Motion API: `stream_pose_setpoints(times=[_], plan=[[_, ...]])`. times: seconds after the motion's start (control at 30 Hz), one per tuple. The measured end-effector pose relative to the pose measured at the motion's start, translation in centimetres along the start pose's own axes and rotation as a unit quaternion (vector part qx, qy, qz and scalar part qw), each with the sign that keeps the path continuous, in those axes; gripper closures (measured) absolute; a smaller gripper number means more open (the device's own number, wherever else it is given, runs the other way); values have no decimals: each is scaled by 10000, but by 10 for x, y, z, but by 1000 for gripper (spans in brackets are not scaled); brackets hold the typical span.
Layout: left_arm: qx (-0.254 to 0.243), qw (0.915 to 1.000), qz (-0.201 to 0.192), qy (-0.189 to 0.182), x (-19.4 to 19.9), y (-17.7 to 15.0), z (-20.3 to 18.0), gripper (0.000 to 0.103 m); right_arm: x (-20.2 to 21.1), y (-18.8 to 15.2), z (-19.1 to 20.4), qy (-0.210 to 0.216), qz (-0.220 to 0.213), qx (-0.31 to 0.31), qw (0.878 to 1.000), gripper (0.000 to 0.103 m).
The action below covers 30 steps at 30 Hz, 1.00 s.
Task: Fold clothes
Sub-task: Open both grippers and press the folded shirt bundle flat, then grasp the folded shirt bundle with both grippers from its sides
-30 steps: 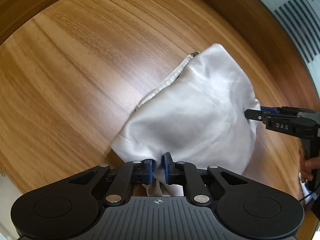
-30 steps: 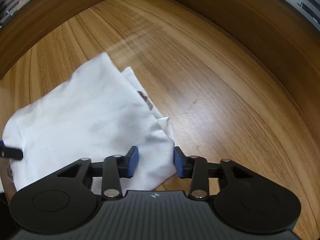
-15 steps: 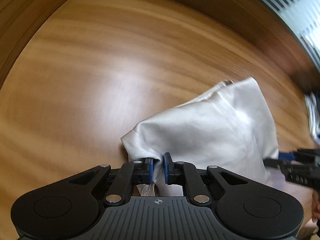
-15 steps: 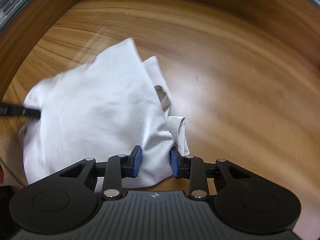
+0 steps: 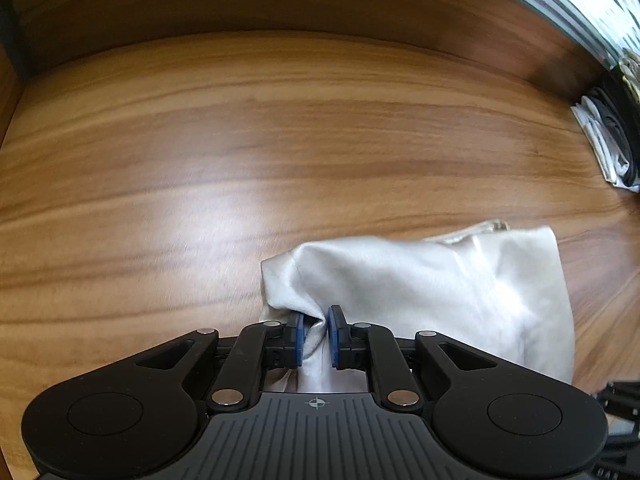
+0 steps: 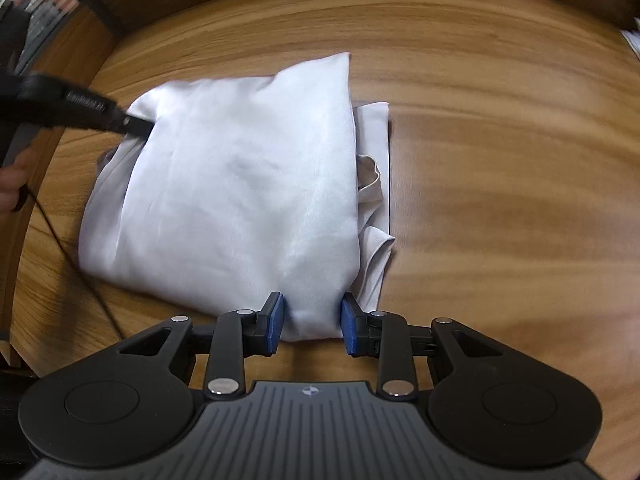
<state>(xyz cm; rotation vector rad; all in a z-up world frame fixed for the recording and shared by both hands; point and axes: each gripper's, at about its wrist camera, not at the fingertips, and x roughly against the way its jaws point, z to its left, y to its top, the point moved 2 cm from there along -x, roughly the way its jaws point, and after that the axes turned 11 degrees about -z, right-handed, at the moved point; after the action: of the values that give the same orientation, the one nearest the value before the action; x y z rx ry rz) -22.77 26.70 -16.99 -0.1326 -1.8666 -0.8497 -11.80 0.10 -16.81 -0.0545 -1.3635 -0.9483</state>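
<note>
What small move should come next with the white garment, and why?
Probably the left gripper should open and let go. It is shut on a bunched corner of the white garment, which already lies folded over on the wooden table. The right gripper stands open around the near edge, pinching nothing, so only the left one holds the cloth.

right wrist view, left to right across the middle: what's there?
Person's hand → left gripper biting the cloth edge → folded white garment → bare wooden table.
</note>
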Motion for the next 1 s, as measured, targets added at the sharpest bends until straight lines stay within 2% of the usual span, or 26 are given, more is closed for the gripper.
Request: stream_pose_setpoints(times=[0.03,0.1,0.27,0.4,0.57,0.7,0.8,0.93,1.0], plan=[[-3,10000,-28,-36,4,1,-1,78,6,-2,0,-64,-47,47,10000,68],[44,9998,-101,-147,14,2,-1,63,18,-6,2,-182,-155,187,9995,68],[554,9969,-232,-503,53,-12,3,47,53,-2,19,-185,-497,847,9950,68],[984,9936,-248,-497,82,-32,3,46,63,7,47,138,-636,1436,9875,68],[1545,9863,-346,-466,110,-62,10,41,57,13,92,730,-630,2199,9707,67],[2031,9776,-392,-400,125,-83,23,35,40,9,133,1085,-604,2948,9475,67],[2388,9695,-400,-377,131,-97,33,33,22,2,161,1345,-608,3646,9194,62],[2714,9608,-470,-307,140,-114,43,24,-3,-8,192,1320,-599,4464,8830,61],[2788,9585,-545,-248,146,-119,46,20,-12,-13,202,1353,-595,4701,8702,60]])
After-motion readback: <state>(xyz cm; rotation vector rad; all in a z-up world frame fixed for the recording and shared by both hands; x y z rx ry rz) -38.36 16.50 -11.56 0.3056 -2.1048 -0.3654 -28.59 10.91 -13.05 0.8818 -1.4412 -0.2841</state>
